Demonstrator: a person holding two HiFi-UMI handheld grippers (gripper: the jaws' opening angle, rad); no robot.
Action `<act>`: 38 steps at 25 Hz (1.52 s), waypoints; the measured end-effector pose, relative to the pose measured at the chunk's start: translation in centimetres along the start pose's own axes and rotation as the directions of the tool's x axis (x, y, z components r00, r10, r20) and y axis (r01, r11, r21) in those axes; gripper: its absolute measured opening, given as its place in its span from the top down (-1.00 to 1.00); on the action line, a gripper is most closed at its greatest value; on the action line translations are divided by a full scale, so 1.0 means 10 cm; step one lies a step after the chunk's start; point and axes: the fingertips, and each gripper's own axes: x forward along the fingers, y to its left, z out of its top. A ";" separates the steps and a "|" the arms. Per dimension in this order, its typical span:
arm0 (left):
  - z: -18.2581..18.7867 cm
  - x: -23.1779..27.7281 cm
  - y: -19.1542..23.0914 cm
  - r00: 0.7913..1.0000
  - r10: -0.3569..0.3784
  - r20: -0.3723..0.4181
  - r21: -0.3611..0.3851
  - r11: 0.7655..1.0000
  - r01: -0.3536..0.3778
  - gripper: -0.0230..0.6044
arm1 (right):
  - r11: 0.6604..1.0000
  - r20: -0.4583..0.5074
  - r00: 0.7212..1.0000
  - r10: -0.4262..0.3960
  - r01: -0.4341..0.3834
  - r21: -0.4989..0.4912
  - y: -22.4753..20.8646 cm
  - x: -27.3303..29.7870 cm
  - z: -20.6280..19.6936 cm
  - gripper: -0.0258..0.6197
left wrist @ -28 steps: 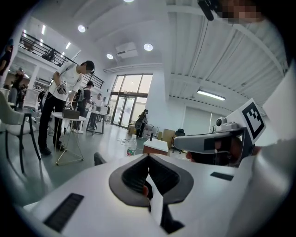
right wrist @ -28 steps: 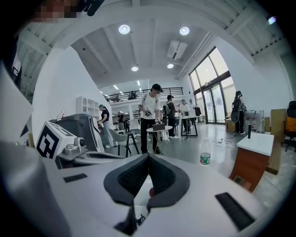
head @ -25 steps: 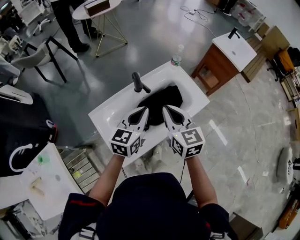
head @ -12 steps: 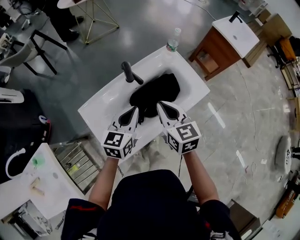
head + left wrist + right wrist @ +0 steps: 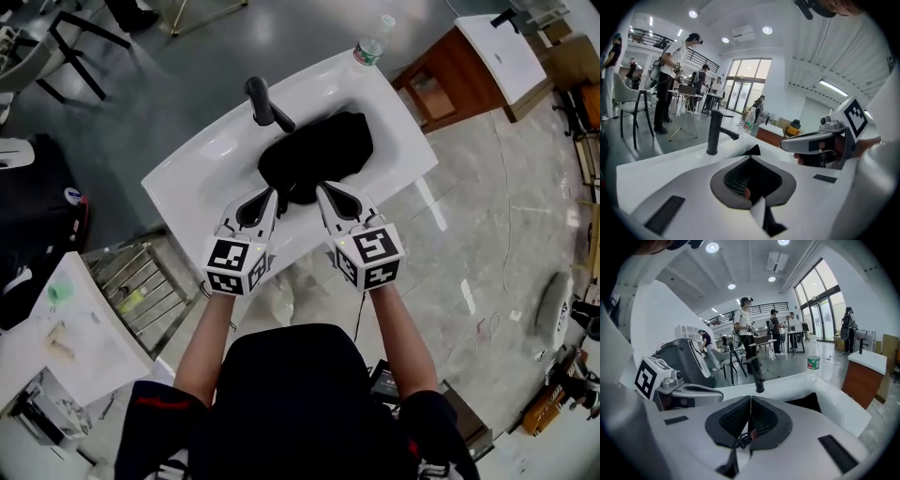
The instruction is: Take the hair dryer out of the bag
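- Both tongs clenched and empty: left gripper [image 5: 268, 196] and right gripper [image 5: 324, 192] have pads pressed together w/ nothing between, tips side by side at the near edge of the black soft fabric bag [image 5: 319, 155].
- Bag lies slumped in the white rectangular sink basin [image 5: 202, 173], just beside the black curved faucet [image 5: 262, 101].
- Hair dryer not visible in any view; prob. inside the bag, can't confirm. Bag opening not discernible either, black on black.
- Risk: jaws go into the fabric while closed, so they push the bag around instead of gripping it.
- Risk: w/o one gripper pinning the bag, pulling lifts bag + dryer together.
- Risk: grabbing blind, jaws may catch fabric only and slip off the dryer.
- Risk: a wide swing on the left could bump the faucet. The clear plastic bottle w/ green label [image 5: 372, 44] at the sink's far corner could tip if the bag gets dragged that way.
- Vs earlier frame: both grippers have dropped toward the basin and look a bit closer to the bag's edge. Jaws were clenched then too. Bag, faucet and bottle unmoved relative to the sink; sink sits higher in the head view as the camera shifted.
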 end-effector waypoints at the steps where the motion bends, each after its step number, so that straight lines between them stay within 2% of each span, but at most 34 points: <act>1: -0.05 0.01 0.02 1.000 0.003 -0.010 -0.002 1.000 -0.004 0.89 | 1.000 -0.012 1.000 0.002 -0.001 0.001 -0.01 0.02 -0.05 0.82; 9: -0.44 0.15 0.02 0.997 0.000 -0.077 -0.046 0.999 -0.004 0.89 | 0.999 -0.086 0.996 0.030 -0.029 0.018 -0.15 0.19 -0.35 0.81; 15: -0.52 0.22 0.05 0.995 0.011 -0.101 -0.053 0.998 -0.016 0.89 | 0.998 -0.110 0.992 0.061 -0.057 0.037 -0.18 0.33 -0.41 0.81; 24: -0.58 0.26 0.16 0.991 0.049 -0.121 -0.076 0.995 -0.059 0.89 | 0.997 -0.236 0.970 0.053 -0.064 -0.040 -0.28 0.61 -0.66 0.81; 29: -0.62 0.28 0.18 0.989 0.058 -0.140 -0.059 0.996 -0.067 0.89 | 0.992 -0.305 0.951 0.044 -0.077 -0.096 -0.31 0.78 -0.81 0.81; 34: -0.64 0.30 0.24 0.987 0.072 -0.146 -0.094 0.992 -0.086 0.89 | 0.986 -0.347 0.937 0.042 -0.096 -0.140 -0.29 0.90 -0.91 0.80; 38: -0.68 0.33 0.28 0.982 0.101 -0.163 -0.047 0.993 -0.110 0.89 | 0.983 -0.391 0.919 0.052 -0.116 -0.143 -0.30 0.99 -1.02 0.64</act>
